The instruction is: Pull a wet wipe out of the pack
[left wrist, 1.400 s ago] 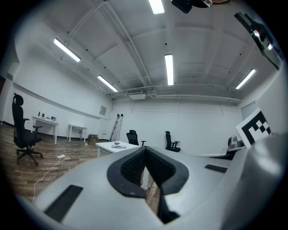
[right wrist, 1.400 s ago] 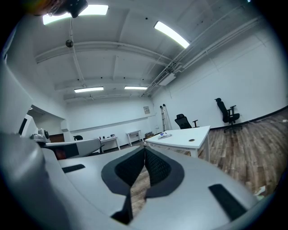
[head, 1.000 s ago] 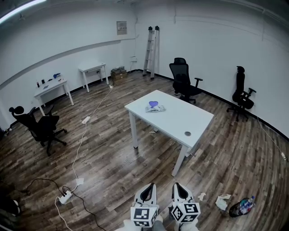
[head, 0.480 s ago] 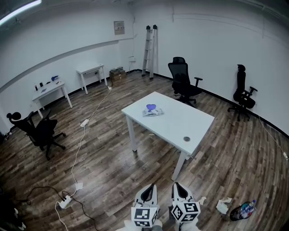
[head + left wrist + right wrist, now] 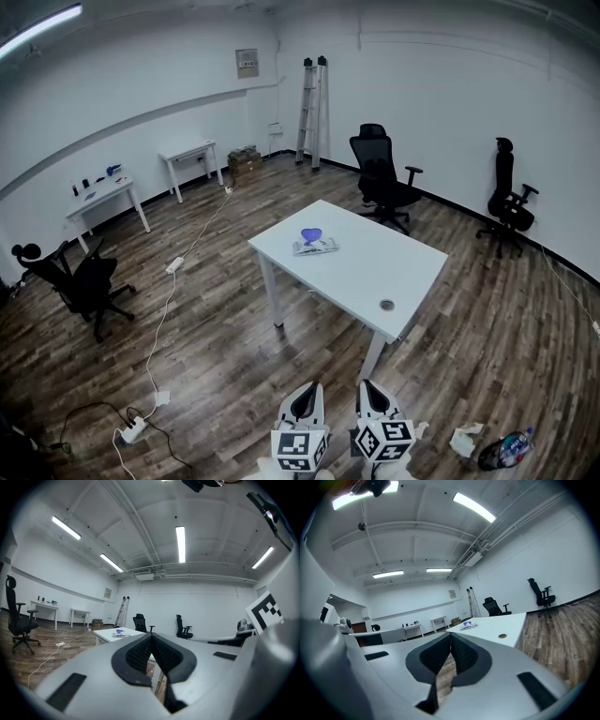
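A flat wet wipe pack [image 5: 314,246] with a purple lid lies on the far left part of the white table [image 5: 375,272] in the middle of the room. Both grippers are held low at the bottom of the head view, well short of the table. The left gripper [image 5: 302,405] and the right gripper [image 5: 370,401] point side by side toward it, each shut with nothing between its pads. The pack [image 5: 119,632] shows small and distant in the left gripper view beyond the left gripper [image 5: 151,639]. It is just as far off in the right gripper view, pack [image 5: 468,626] beyond the right gripper [image 5: 451,637].
Two black office chairs [image 5: 382,183] [image 5: 511,202] stand behind the table, a third [image 5: 80,281] at the left. A ladder [image 5: 309,112] leans on the back wall, near two small desks [image 5: 192,155]. A cable and power strip [image 5: 131,431] cross the floor; crumpled paper and a bottle [image 5: 502,450] lie at the right.
Both grippers have moved forward toward the table together, still shut. The table and pack sit slightly nearer and lower in the head view.
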`<action>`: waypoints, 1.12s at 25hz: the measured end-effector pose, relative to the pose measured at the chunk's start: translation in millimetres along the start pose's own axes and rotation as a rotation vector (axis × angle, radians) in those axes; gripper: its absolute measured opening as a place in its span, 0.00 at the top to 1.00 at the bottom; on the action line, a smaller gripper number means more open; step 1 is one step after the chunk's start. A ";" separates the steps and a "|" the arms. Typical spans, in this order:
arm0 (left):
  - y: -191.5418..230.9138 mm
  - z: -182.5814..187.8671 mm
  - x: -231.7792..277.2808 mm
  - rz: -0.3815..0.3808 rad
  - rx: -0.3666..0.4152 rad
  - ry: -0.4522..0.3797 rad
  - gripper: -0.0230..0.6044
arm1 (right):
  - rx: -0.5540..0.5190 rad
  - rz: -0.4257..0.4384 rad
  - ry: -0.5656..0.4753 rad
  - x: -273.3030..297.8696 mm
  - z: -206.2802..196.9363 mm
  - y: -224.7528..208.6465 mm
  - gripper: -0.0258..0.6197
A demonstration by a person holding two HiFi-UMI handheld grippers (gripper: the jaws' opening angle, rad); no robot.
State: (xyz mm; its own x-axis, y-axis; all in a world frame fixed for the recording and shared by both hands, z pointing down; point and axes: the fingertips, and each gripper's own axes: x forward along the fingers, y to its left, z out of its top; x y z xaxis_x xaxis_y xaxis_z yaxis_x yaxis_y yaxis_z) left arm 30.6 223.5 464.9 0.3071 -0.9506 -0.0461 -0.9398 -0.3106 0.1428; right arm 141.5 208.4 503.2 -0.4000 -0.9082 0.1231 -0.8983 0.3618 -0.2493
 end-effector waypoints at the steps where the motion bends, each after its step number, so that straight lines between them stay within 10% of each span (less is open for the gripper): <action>1: -1.0 -0.7 4.9 -0.002 0.000 -0.001 0.97 | 0.003 -0.004 0.003 2.8 -0.6 -5.1 0.95; 28: 9.6 -10.7 77.9 0.042 0.013 0.013 0.97 | 0.033 0.033 0.038 69.8 6.4 -49.3 0.95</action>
State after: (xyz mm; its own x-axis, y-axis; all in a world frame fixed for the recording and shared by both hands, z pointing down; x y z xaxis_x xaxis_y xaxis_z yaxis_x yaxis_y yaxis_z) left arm 47.1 146.4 473.2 0.2695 -0.9626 -0.0279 -0.9536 -0.2708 0.1318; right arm 159.0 125.8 518.0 -0.4366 -0.8870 0.1501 -0.8781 0.3839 -0.2857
